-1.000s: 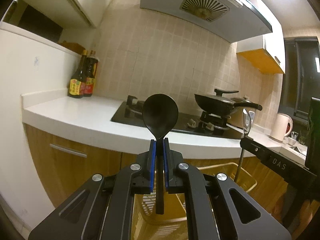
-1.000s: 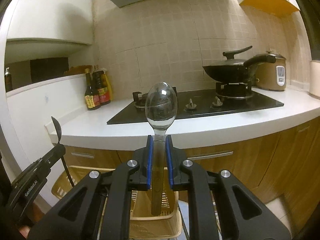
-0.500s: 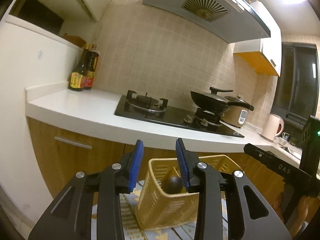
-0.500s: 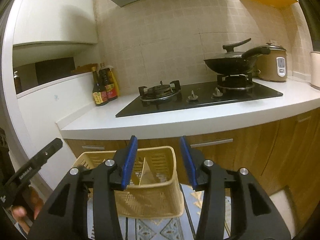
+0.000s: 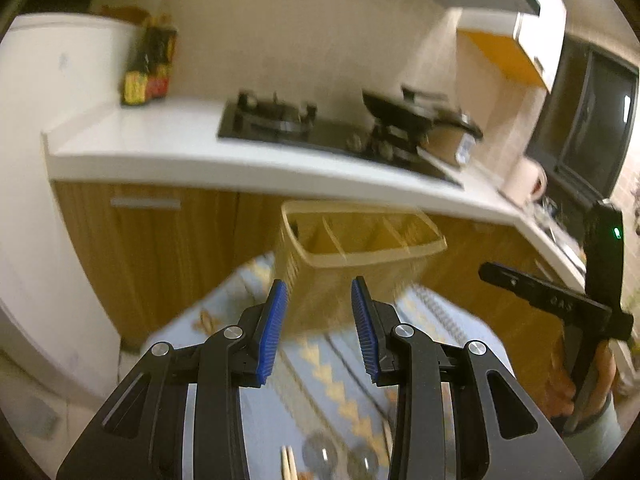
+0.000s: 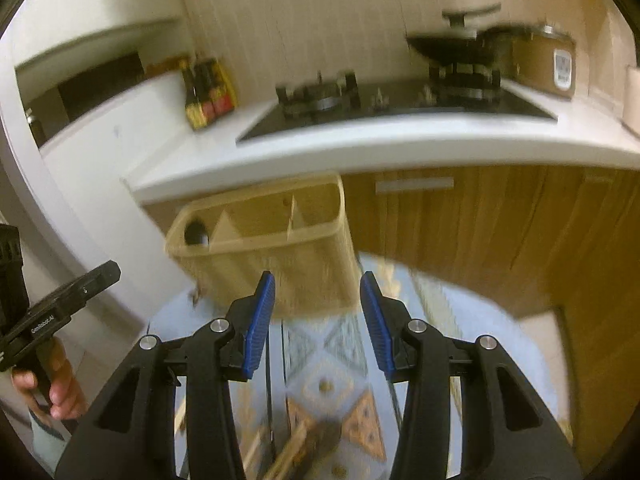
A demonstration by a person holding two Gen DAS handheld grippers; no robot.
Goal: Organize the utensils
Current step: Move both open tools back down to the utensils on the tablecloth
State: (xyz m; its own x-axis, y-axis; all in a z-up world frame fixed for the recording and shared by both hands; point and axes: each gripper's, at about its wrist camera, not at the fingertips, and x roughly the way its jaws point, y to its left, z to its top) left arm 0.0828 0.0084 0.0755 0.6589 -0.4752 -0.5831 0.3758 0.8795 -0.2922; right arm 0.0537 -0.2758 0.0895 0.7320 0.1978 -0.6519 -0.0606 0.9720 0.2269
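Both views are motion-blurred; left gripper (image 5: 318, 320) and right gripper (image 6: 318, 316) fingers stand apart, empty; utensils at the bottom edge are cut off, the basket (image 6: 260, 256) smeared.

A pale yellow slatted plastic utensil basket (image 6: 260, 256) stands upright on a blue patterned cloth (image 6: 324, 364), its inside split by thin dividers into compartments. A dark rounded spoon bowl (image 6: 195, 233) shows in the end compartment on the left. Nearer, at the lower edge, blurred wooden chopsticks (image 5: 289, 465) and two round metal spoon bowls (image 5: 320, 449) lie flat on the cloth.
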